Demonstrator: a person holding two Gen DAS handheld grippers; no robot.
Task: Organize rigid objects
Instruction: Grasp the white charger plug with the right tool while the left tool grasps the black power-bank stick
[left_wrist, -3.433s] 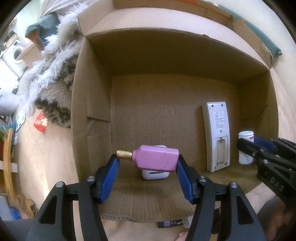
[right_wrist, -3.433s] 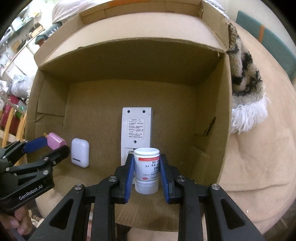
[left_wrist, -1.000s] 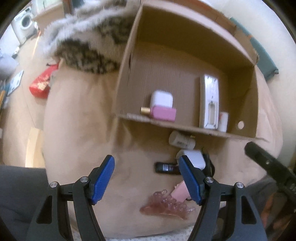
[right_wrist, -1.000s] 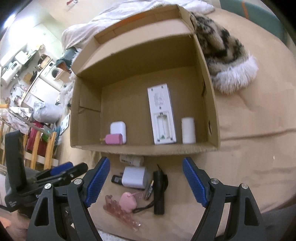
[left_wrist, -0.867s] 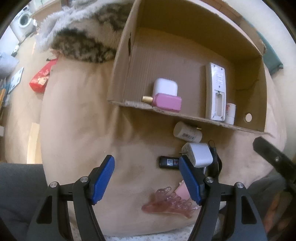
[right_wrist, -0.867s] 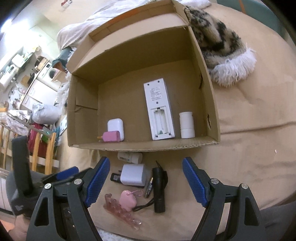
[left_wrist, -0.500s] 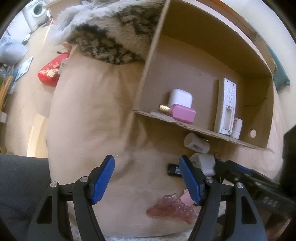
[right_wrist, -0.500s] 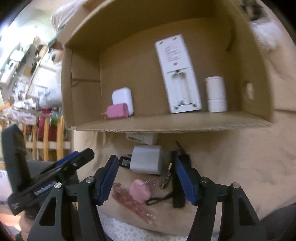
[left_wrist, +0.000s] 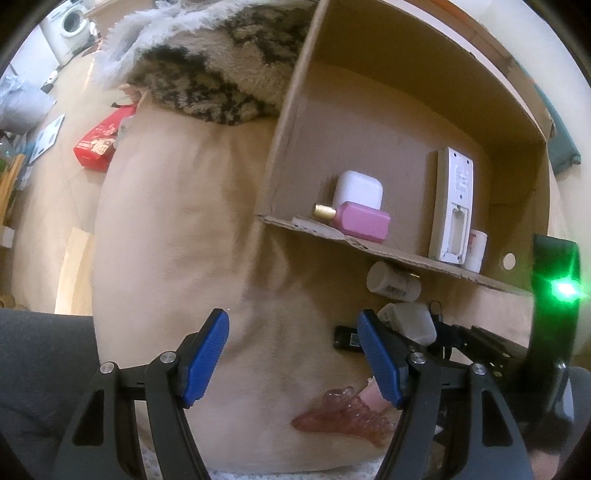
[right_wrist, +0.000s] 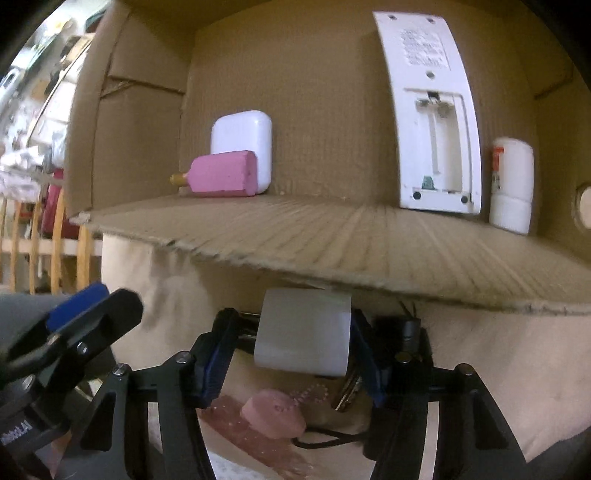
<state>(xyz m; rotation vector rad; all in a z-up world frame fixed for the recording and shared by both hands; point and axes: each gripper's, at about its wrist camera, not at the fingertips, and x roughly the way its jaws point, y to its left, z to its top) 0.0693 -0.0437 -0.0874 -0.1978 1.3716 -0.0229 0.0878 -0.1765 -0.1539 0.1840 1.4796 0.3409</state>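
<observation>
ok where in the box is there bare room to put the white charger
Free: the box floor between the pink bottle and the white remote, plus the front strip. Crowded: the right corner, where the white pill bottle stands beside the remote.

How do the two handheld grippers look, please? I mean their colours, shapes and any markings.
Both are black frames of flat linkage bars joined by silver screws. The left gripper and the right gripper each carry two fingers with ribbed blue pads. White lettering marks the left one's side in the right wrist view. A black upright part behind the right gripper shows a green light.
</observation>
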